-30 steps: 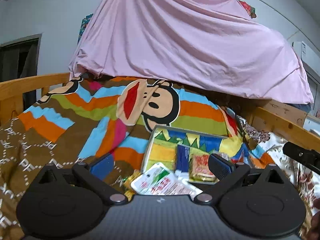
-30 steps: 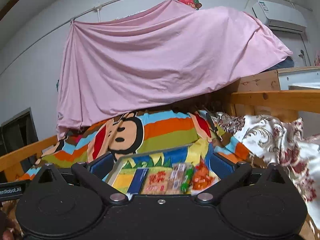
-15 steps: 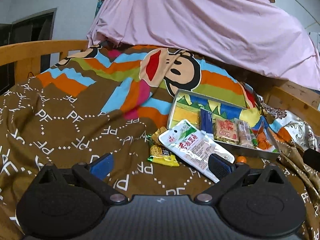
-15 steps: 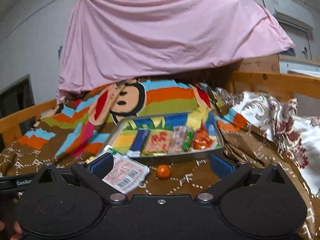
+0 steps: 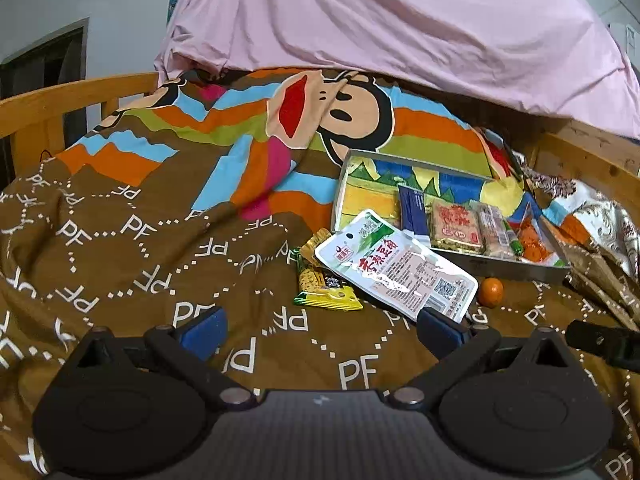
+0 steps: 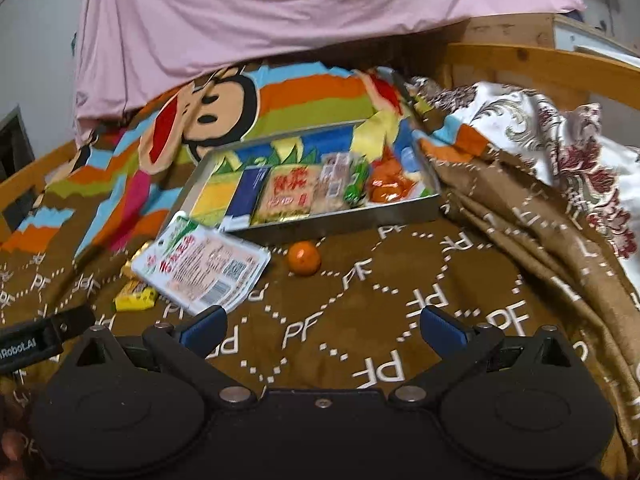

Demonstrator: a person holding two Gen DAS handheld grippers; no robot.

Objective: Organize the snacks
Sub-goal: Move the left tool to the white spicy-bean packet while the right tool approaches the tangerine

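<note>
Both grippers, left (image 5: 320, 330) and right (image 6: 322, 328), hover with jaws apart and empty over the blanket (image 5: 120, 248). The white packet (image 5: 396, 266), yellow bar (image 5: 326, 290) and orange (image 6: 304, 258) lie near the tray (image 6: 344, 222); best pinch the packet's near edge.

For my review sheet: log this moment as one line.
left gripper: open, empty | right gripper: open, empty | white packet, yellow packet, orange ball: on blanket outside tray | stage: approach
</note>
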